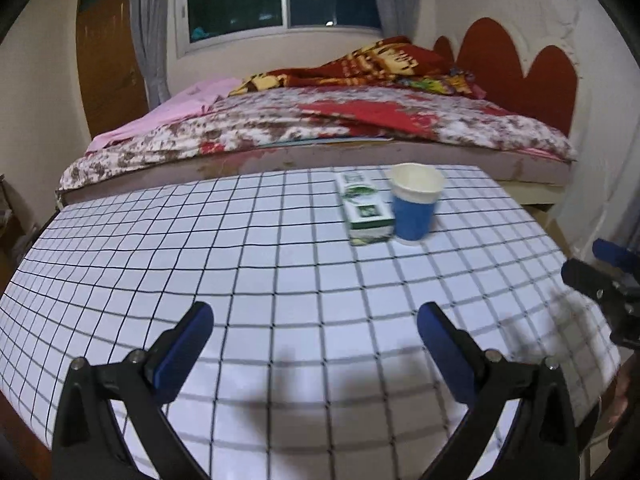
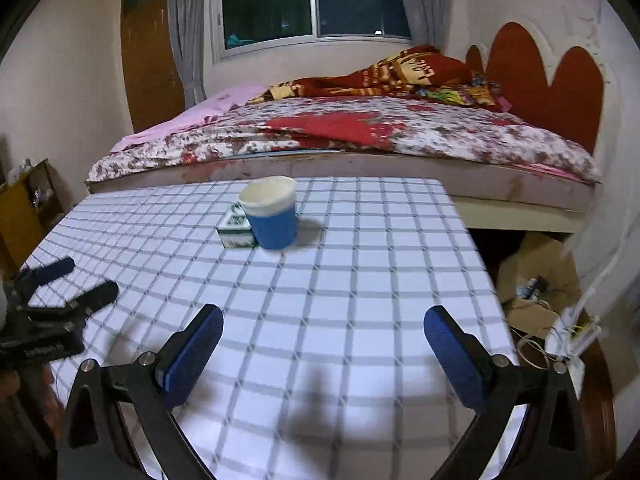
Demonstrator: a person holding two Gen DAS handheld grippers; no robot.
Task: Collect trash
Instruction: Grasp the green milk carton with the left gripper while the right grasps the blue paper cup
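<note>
Blue paper cup (image 2: 273,216) stands upright mid-table (image 1: 200,264); green-white box (image 2: 236,232) touches its left side. Left gripper (image 1: 315,344) and right gripper (image 2: 323,350) both spread wide, empty, near of cup. Risk: light cup tips or crushes if nudged. Box print blurred, unreadable.

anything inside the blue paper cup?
The blue paper cup stands upright beside the green-and-white box. Only its pale upper inner wall shows; the rim hides the bottom, so contents cannot be ruled out.
</note>
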